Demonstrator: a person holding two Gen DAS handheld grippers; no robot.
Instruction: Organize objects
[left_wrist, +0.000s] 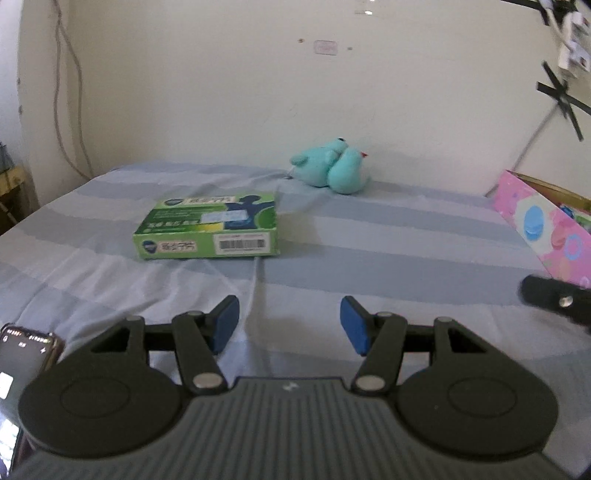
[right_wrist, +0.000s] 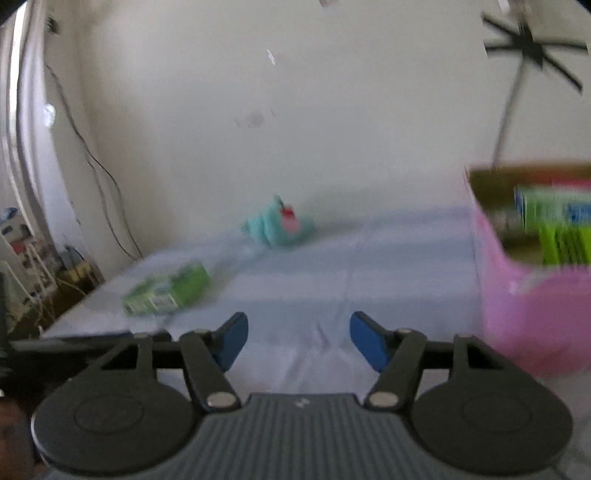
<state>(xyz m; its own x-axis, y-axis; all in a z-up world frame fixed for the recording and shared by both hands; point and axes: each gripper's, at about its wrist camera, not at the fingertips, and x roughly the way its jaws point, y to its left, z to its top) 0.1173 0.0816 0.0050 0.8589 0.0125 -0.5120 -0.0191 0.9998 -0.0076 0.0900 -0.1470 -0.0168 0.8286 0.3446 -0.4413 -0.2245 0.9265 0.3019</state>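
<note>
A green box (left_wrist: 210, 227) lies flat on the blue striped bed sheet (left_wrist: 388, 236), ahead and left of my left gripper (left_wrist: 290, 325), which is open and empty. A teal plush toy (left_wrist: 330, 166) lies farther back by the wall. A pink box (left_wrist: 546, 221) stands open at the right edge. In the blurred right wrist view, my right gripper (right_wrist: 299, 341) is open and empty above the sheet; the green box (right_wrist: 166, 291) is ahead left, the plush (right_wrist: 277, 223) at the back, and the pink box (right_wrist: 532, 280) at the right holds green packets (right_wrist: 554, 225).
A phone (left_wrist: 22, 354) with a lit screen lies at the near left. Part of the other gripper (left_wrist: 554, 299) shows at the right. The white wall (left_wrist: 258, 92) borders the bed at the back, with cables hanging at the left.
</note>
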